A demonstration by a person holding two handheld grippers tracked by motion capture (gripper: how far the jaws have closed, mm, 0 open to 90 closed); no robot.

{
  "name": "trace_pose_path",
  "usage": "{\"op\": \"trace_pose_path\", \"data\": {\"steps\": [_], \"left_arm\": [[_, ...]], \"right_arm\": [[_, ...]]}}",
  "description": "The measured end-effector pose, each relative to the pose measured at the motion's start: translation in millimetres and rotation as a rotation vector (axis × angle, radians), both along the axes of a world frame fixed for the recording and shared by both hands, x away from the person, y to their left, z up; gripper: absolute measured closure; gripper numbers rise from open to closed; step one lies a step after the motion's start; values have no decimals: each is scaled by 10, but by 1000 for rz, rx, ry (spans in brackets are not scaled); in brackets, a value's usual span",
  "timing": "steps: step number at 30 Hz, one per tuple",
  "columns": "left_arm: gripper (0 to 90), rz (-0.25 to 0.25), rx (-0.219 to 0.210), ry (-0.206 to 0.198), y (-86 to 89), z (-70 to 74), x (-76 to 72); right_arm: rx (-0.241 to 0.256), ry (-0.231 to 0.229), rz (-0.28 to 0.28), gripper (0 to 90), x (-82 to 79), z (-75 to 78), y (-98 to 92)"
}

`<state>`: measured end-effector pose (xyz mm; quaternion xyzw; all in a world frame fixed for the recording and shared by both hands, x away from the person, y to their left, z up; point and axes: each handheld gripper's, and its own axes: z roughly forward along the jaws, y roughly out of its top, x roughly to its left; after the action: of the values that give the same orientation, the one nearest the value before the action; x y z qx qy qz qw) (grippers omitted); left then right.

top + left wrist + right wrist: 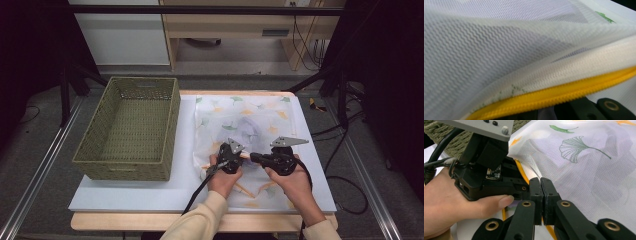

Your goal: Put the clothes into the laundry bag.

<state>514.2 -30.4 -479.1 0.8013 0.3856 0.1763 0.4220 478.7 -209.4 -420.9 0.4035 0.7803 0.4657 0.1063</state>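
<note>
Risk first: I judge the zipper edge [522, 173] could slip or the mesh snag if I pull the two tools apart unevenly, since the fabric is thin and slack.

The mesh laundry bag [240, 120], printed with leaves, lies flat on the desk [125, 192], at 3 o'clock from the green woven basket [127, 127].

Right tool [541, 185]: jaws pressed together at the bag's yellow zipper line; whether they pinch the slider or the tape, I cannot tell.

Left tool [235, 150]: sits against the same edge, just beside the right tool. Its own view is too close on the mesh and zipper to show its jaw spread; I cannot tell.
</note>
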Motion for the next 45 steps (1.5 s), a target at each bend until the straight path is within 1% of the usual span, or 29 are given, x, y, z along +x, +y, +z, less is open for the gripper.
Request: {"op": "trace_pose_path", "data": {"steps": [2,4,6,7,10,16,18,20,22,27,35,43,45], "left_arm": [[900,6,-3,-3,-2,-2,15],[900,6,6,-2,0,3,31],[900,10,1,-7,-6,3,46],[900,8,7,-4,-4,8,52],[900,15,8,-6,-13,3,69],[900,31,-9,-6,-17,-12,109],[900,34,-11,-12,-24,-19,123],[900,35,-8,-14,-20,-23,139],[900,42,-16,-21,-19,-33,154],[900,51,-12,-37,-26,-40,177],[900,69,-21,-38,-22,-39,204],[900,74,-15,-35,-18,-37,229],[900,78,-20,-35,-17,-41,239]], "right_arm": [[0,-7,1,888,9,-6,3],[-1,-5,3,888,12,-9,7],[1,-4,0,888,16,-12,12],[3,-4,0,888,17,-13,12],[5,-2,-1,888,20,-17,15],[-1,1,5,888,34,-27,19],[2,8,4,888,30,-22,25],[-1,3,10,889,29,-20,28],[-2,2,13,889,27,-18,25],[-4,4,14,889,29,-19,27],[2,6,10,889,21,-1,27],[2,-6,18,889,24,18,14],[3,-3,16,889,20,21,15]]}}
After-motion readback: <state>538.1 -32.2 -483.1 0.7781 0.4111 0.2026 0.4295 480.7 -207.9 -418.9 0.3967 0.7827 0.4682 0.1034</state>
